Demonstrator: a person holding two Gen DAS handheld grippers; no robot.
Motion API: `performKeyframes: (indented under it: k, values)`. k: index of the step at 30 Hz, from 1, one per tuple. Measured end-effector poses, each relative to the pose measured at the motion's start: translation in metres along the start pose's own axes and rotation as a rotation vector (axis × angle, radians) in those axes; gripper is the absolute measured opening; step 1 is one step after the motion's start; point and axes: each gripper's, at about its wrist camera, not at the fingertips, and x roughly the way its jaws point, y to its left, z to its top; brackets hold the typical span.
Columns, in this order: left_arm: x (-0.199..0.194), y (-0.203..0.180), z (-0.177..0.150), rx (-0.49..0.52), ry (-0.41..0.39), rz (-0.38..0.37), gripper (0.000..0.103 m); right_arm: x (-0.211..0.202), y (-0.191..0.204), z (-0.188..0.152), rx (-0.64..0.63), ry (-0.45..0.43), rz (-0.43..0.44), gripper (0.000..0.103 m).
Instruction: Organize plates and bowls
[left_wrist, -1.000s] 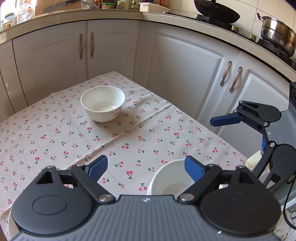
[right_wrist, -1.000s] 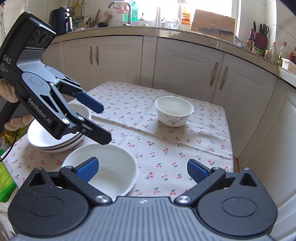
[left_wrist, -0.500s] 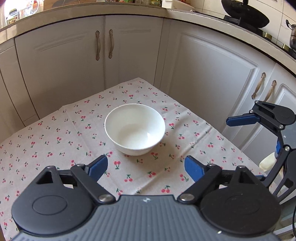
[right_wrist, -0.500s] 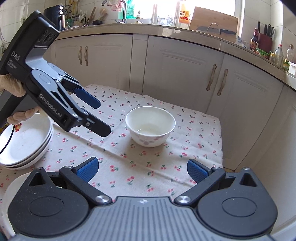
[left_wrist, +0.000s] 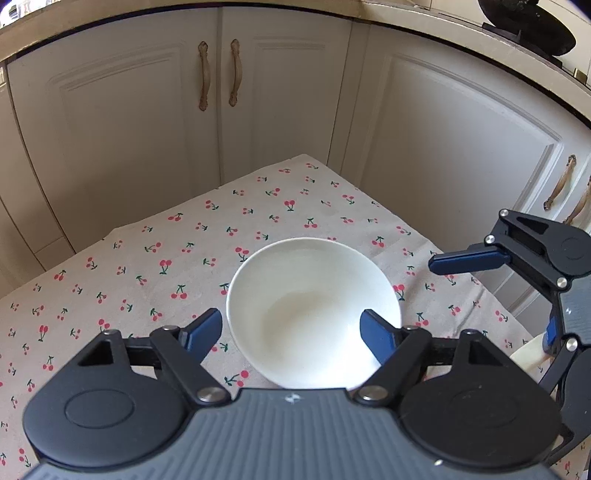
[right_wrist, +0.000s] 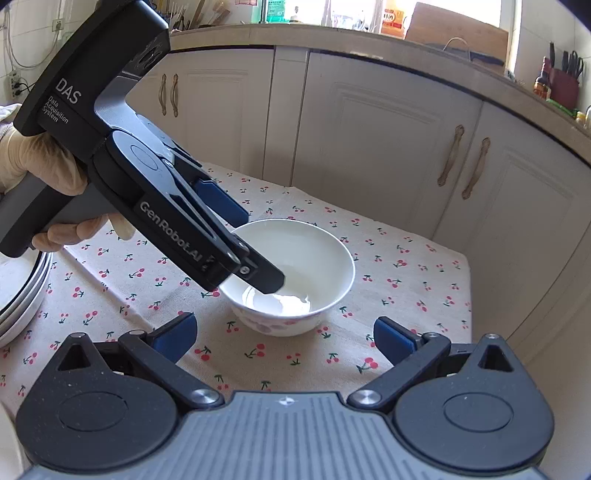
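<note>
A white bowl with a faint flower print stands on the cherry-print tablecloth. My left gripper is down at the bowl, and its jaws are closing. One finger dips inside the bowl; the other pad is outside the rim, so the wall lies between them, not pressed. A gloved hand holds that gripper. My right gripper is open just short of the bowl, with nothing between its fingers. A stack of white plates sits at the left edge.
White cabinet doors close in behind the table and on its right. The table's right edge is close to the bowl. The counter carries a dark wok, bottles and a knife block.
Both grippers have moved forward and down to the bowl. The left jaws have narrowed and one finger has entered the bowl. The other bowl has left view.
</note>
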Motion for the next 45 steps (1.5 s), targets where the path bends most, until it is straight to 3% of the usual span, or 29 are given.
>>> performKeyframes:
  k: [7,20,45]
  values:
    - [0.015,0.005,0.002,-0.005,0.018,-0.012,0.071,0.025,-0.003,0.005,-0.010,0.014,0.025,0.103]
    - [0.020,0.009,0.002,-0.015,0.014,-0.048,0.070,0.038,-0.001,0.010,-0.025,0.008,0.014,0.093]
    - [0.015,0.004,-0.001,-0.024,0.015,-0.066,0.070,0.032,0.003,0.009,-0.012,0.021,0.007,0.093]
